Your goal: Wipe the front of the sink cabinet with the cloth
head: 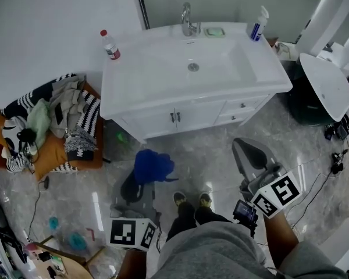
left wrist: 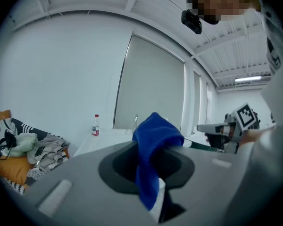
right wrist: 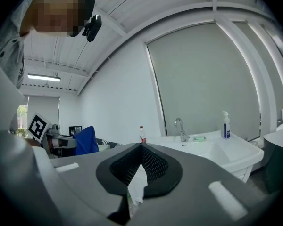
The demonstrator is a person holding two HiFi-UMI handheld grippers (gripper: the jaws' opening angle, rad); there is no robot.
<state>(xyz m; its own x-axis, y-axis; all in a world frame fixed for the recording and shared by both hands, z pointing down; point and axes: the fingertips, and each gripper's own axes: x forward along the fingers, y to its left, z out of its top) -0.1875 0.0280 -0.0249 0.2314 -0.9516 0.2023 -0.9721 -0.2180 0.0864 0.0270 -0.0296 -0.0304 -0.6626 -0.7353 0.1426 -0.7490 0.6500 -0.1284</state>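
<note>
Two grippers, one cloth, two bottles. Left gripper (left wrist: 151,164) pinches the blue fabric cloth (left wrist: 153,138), held over the glossy grey tiled floor (head: 212,150), near the white sink cabinet (head: 180,120) but not touching its front. Right gripper (right wrist: 141,166) is pressed together, nothing in it. On the white countertop (head: 134,80): red-capped clear plastic bottle (head: 110,45) and blue-and-white spray bottle (head: 257,24) — chrome tap (head: 187,20) between them. Heap of clothes (head: 64,106) at left, by the wall.
</note>
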